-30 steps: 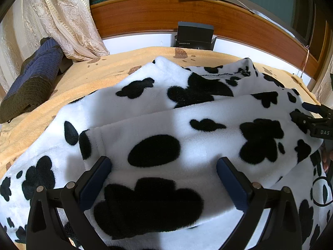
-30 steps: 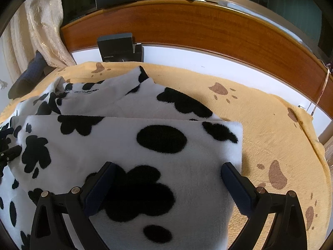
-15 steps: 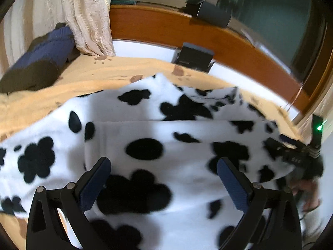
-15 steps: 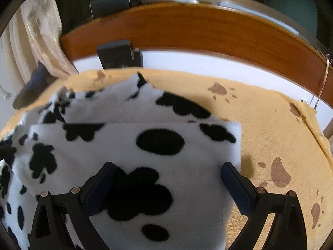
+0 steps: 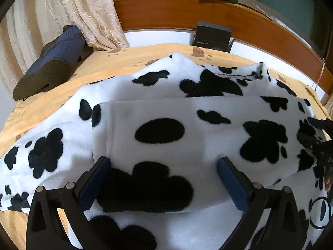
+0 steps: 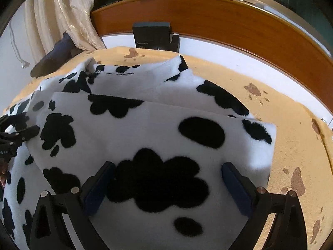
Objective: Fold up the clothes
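From my left camera: the cow-print fleece [image 5: 187, 125] lies spread over the tan blanket [image 5: 52, 104] on the bed, a folded flap on top, its far edge running straight across. Far left, a dark blue knit bundle [image 5: 54, 66] sits against the cream curtain [image 5: 83, 14]. A black box [image 5: 212, 38] stands at the far side before the wooden headboard [image 5: 177, 14]. My left gripper [image 5: 164, 179] hangs low over the near edge of the flap, jaws wide, blue pads either side of a big black patch, gripping nothing. At the far right edge I catch my right gripper [image 5: 316, 143] side-on over the fleece.

Now the right camera: same fleece [image 6: 145, 129], but here its right edge shows, a square corner ending on bare blanket [image 6: 291, 135] with brown paw prints. Box [image 6: 154, 36], curtain [image 6: 62, 14] and headboard [image 6: 229, 23] sit far. My right gripper [image 6: 168, 181] is spread wide too, empty, over the flap's near part. My left gripper [image 6: 14, 137] pokes in at the left edge.
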{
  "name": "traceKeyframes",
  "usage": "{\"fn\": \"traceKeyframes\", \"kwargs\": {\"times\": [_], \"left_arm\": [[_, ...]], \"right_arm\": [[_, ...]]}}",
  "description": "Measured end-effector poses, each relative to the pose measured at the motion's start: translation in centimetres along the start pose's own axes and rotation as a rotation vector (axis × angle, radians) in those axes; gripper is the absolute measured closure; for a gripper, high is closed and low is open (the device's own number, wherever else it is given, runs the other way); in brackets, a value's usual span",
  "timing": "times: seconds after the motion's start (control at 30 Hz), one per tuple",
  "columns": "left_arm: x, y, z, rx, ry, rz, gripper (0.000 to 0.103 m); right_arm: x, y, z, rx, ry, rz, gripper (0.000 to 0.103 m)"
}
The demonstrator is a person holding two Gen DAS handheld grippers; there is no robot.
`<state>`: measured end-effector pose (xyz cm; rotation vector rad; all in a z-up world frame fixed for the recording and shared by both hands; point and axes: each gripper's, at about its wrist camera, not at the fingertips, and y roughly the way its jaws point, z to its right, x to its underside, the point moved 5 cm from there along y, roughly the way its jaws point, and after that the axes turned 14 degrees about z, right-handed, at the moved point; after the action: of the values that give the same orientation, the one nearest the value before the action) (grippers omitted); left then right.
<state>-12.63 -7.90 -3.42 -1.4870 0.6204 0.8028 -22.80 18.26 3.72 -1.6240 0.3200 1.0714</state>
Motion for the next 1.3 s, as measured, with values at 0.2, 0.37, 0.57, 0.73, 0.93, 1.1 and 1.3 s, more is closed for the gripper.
{"fn": "traceKeyframes", "kwargs": {"times": [0.2,0.37,0.57,0.73,0.93,1.1,1.3], "left_arm": [[-0.7,-3.0,-1.8,0.133,-0.238,0.011,0.0],[-0.2,-5.4,-5.2,0.193,-0.467,0.03,0.0],[2.0,-4.2,-4.9,0.159,-0.405,0.067,0.0],[1.9,-4.2,-4.8,0.148,-0.38,0.075,0.0],[2.2,-4.6,-6.5,0.249,-0.521,0.114,0.0],[2.2,-4.6,-6.2,0.244,-0.508,0.103,0.0],[2.5,-5.5,-8.2,0.294,-0.638,0.063,0.0]], "right_arm": [[-0.2,0.4,0.1,-0.002,0.01,0.003,0.0],[0.2,0.7,-0.1,0.012,-0.005,-0.003,0.0],[1.0,0.2,-0.1,0.017,-0.011,-0.018,0.0],[-0.4,-1.4,-0.1,0.09,0.154,-0.137,0.0],[0.1,-1.5,-6.4,-0.086,0.191,-0.033,0.0],[1.4,-0.2,-8.9,0.008,0.011,-0.006,0.0],[0.9,0.3,-9.3,0.034,0.045,-0.043,0.0]]}}
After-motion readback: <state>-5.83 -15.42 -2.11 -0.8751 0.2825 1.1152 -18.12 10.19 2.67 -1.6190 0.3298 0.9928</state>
